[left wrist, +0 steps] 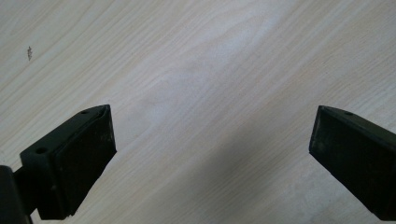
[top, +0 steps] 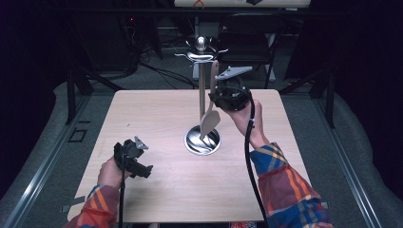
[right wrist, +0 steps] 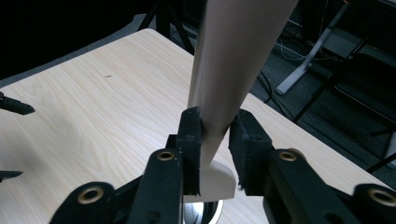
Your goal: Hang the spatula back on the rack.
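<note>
A beige spatula [top: 209, 121] hangs upright beside the pole of a shiny metal utensil stand [top: 202, 90], its blade just above the stand's round base. My right gripper [top: 217, 98] is shut on the spatula's handle [right wrist: 233, 56]; in the right gripper view my right gripper [right wrist: 215, 140] has both pads against the handle's narrow part. The handle's top reaches near the hooks under the stand's ball top. My left gripper [top: 145, 156] rests low over the wooden table [top: 157, 109] at the front left. Seen from its own camera, my left gripper [left wrist: 212, 149] is open, with bare wood between its jaws.
The stand's base [top: 190, 142] sits at the table's middle. Dark frames, cables and a chair [top: 247, 45] stand beyond the far edge. A grey floor rail [top: 43, 161] runs along the table's left side.
</note>
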